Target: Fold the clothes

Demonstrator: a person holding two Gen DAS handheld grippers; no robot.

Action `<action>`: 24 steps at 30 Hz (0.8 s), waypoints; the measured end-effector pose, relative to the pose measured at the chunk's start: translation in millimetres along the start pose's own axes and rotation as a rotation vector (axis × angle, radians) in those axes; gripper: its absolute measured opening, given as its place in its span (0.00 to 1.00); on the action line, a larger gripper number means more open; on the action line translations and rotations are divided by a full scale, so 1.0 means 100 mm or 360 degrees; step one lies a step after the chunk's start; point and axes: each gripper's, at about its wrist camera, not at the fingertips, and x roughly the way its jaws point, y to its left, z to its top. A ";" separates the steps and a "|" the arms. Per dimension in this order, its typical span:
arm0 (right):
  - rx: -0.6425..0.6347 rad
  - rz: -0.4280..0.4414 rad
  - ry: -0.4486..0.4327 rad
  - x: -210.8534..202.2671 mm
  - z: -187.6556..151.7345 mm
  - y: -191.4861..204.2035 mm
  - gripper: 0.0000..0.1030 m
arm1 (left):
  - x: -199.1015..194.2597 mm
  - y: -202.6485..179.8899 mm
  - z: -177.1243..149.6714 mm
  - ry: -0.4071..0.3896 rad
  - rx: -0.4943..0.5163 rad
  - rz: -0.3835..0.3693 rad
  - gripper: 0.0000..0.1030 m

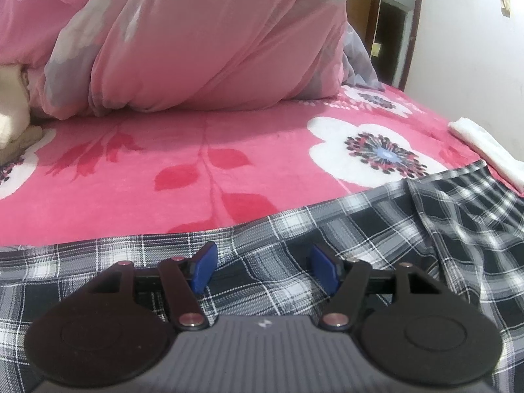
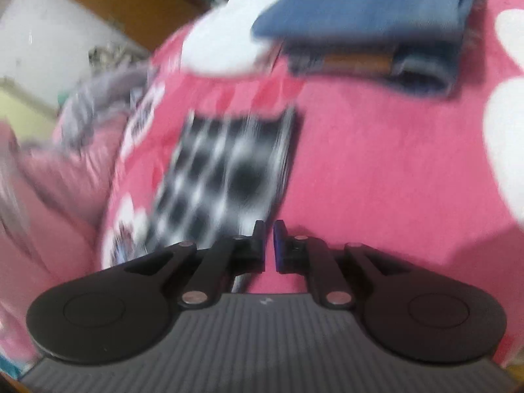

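The left tongs (image 1: 263, 270) stand apart, with nothing between the blue pads (image 1: 204, 267), and they hang low over the plaid cloth (image 1: 376, 235), which lies flat under them and spreads to both sides and toward the right. Whether the pads touch the cloth I cannot tell. Just beyond the tips the plaid edge ends and the pink blanket (image 1: 163, 163) begins, with red leaves and a white flower printed on it. Farther ahead of the left tongs a pink quilt (image 1: 196, 42) is heaped on the bed. To the far right of them a white folded cloth (image 1: 484, 147) lies at the bed edge, touching the plaid corner or just beside it. At the far left a cream cloth (image 1: 13, 111) shows only in part. The right tongs (image 2: 269, 245) are almost together, only a thin gap is left, and nothing is clamped in it. This view is much blurred. Just ahead and a little left of the right tips lies a folded plaid piece (image 2: 229, 170) on the blanket (image 2: 376, 180); its near corner reaches down beside the left finger. Farther ahead, to the right, a folded stack of jeans (image 2: 376, 23) rests on the bed, and left of it a white patch (image 2: 226, 46), too blurred to say what it is.
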 end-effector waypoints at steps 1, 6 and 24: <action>0.0040 0.0004 -0.0024 0.03 0.08 -0.03 0.11 | 0.00 -0.01 0.00 0.0000 0.0007 0.0005 0.63; 0.0076 -0.0002 -0.0036 0.43 0.35 -0.05 0.17 | 0.00 -0.02 -0.01 -0.0001 0.0020 0.0018 0.63; -0.0185 0.0038 -0.0157 0.01 0.16 0.21 0.06 | 0.01 -0.02 -0.02 -0.0001 0.0025 0.0017 0.66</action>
